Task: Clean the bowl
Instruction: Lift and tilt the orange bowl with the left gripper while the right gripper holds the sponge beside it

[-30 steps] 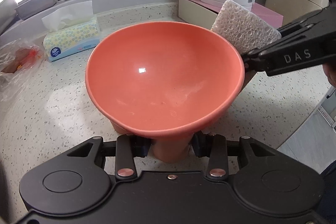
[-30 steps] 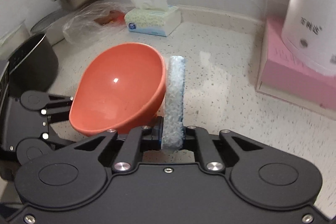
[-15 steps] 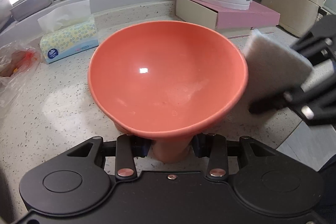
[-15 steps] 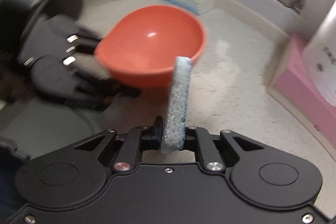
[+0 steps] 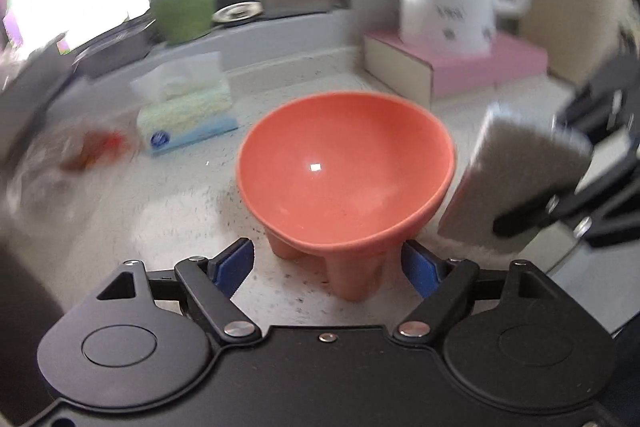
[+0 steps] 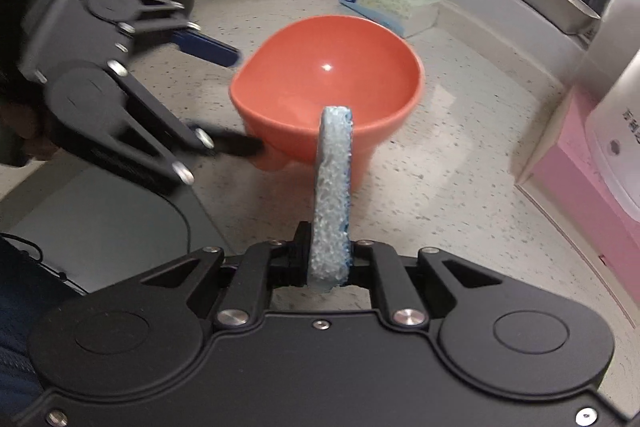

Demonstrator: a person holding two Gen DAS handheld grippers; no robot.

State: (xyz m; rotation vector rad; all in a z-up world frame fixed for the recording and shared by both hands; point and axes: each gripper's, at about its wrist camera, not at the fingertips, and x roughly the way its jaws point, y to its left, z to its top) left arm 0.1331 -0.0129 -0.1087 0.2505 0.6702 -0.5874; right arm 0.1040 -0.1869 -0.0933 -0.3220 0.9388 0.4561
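Right wrist: empty bowl point(image 6: 332, 83) on counter point(image 6: 460, 187); left claw point(image 6: 236, 99) just released, right claw point(image 6: 330, 267) grasps sponge point(image 6: 332, 187).

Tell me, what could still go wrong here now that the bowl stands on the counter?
The left gripper has just opened its jaws, but they flank the orange bowl's feet, so pulling away crookedly might tip it. The sponge, pinched by the right gripper, hangs close beside the rim and could nudge the bowl across the counter toward the tissue pack.
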